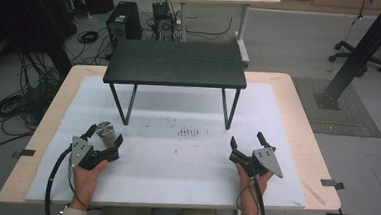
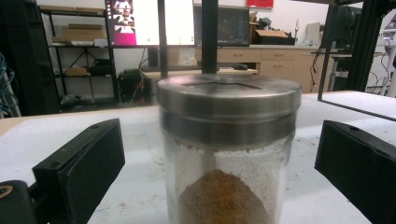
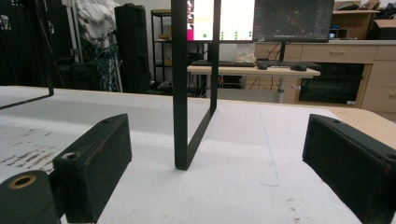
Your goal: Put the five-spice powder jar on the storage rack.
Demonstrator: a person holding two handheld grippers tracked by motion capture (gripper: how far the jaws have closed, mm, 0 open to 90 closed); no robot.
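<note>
Jar (image 2: 229, 186): clear glass, dusty inside, brown powder; lid (image 2: 229, 100) brushed metal, dull sheen. Claw pads (image 2: 81, 168): matt black, slightly scuffed. Counter (image 1: 289, 101): pale wood under white, speckled paper sheet (image 1: 175, 161). Small stand (image 1: 176, 62): matt black woodgrain top.

A wooden table (image 1: 298, 119) carries a white sheet (image 1: 174, 171). On the sheet stand a black stand (image 1: 176, 63) toward the far edge and a jar (image 1: 105, 131) near the left edge.
</note>
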